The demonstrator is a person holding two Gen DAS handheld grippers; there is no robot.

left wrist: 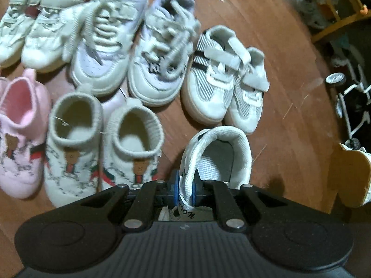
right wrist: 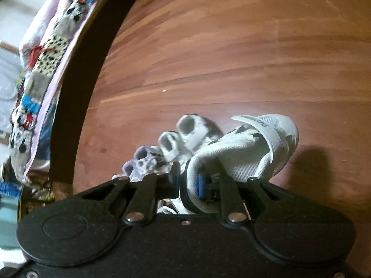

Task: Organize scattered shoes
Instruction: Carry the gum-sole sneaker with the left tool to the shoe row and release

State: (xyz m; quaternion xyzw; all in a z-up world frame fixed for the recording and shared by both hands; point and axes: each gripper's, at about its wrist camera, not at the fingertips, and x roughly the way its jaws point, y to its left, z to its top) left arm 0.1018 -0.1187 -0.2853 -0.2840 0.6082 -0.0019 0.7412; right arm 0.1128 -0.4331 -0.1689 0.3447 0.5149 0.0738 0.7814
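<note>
In the left wrist view my left gripper (left wrist: 187,186) is shut on the collar of a white mesh sneaker (left wrist: 222,155), held low over the wooden floor (left wrist: 266,46). Ahead stand rows of small shoes: a white strap pair (left wrist: 222,78), two laced white sneakers (left wrist: 129,46), a white velcro pair (left wrist: 39,23), two knit bear shoes (left wrist: 102,143) and a pink bear shoe (left wrist: 18,134). In the right wrist view my right gripper (right wrist: 189,181) is shut on the collar of a matching white strap sneaker (right wrist: 262,143), lifted above the floor (right wrist: 231,46).
A shoe lying sole-up (left wrist: 347,173) is at the right. A white stroller frame (left wrist: 347,97) and a wooden rack (left wrist: 336,11) stand at the far right. In the right wrist view a dark bed frame (right wrist: 78,92) with patterned bedding (right wrist: 37,69) runs along the left.
</note>
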